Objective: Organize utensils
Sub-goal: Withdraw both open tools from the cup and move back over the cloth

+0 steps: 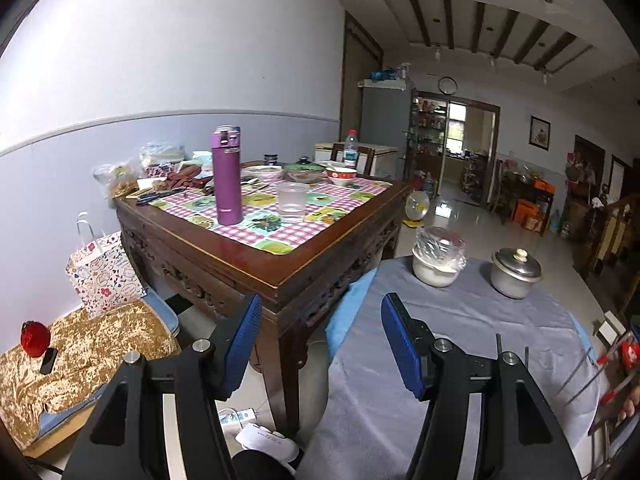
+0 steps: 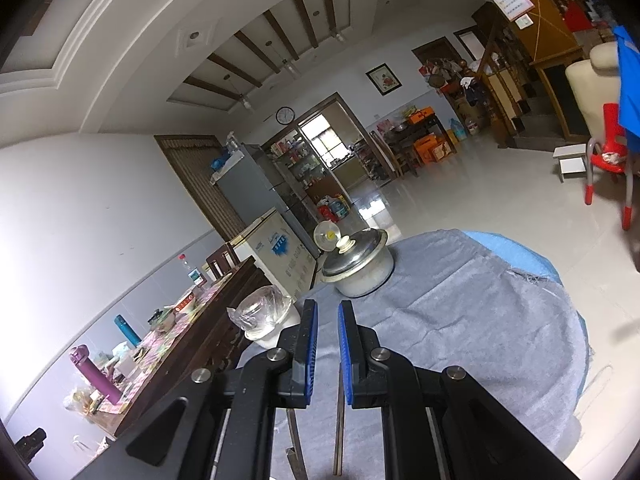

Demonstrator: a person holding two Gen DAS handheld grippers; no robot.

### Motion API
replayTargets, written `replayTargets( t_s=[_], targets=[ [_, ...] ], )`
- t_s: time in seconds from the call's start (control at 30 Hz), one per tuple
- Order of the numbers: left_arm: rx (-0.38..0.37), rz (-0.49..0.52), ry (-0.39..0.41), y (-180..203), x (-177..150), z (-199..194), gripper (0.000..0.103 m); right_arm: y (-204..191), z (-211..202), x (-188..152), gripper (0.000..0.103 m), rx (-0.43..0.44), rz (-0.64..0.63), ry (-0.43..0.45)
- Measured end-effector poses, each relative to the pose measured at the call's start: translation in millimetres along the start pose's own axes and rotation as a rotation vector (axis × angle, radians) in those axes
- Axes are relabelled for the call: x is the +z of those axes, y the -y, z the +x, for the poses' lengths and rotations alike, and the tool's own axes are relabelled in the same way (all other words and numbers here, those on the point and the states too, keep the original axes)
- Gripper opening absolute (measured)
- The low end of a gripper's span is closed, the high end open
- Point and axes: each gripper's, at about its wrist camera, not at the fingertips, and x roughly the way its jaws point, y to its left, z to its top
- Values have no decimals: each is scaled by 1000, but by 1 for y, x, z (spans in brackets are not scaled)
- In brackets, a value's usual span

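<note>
The left tongs (image 1: 320, 344) are held spread wide above the grey-covered bench (image 1: 480, 320); the right tongs (image 2: 328, 348) are nearly pressed together, nothing visibly pinched.

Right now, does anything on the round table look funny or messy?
Yes. The grey cloth doesn't cover the whole round table: blue shows past a frayed edge at the far side. The white bowl has crinkled plastic wrap bulging over its top. The lidded metal pot sits upright, and nothing looks spilled.
</note>
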Motion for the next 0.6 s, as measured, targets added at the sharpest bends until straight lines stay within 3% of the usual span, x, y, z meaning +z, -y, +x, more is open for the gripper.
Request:
replayTargets(
  t_s=[0.37,0.6],
  targets=[
    [-74,42,-20,24,-9,-4,63,-6,-5,-4,12,14,-8,-3],
    [-78,14,-37,22,-11,2,63,-5,-4,-5,12,6,-1,-6]
  ],
)
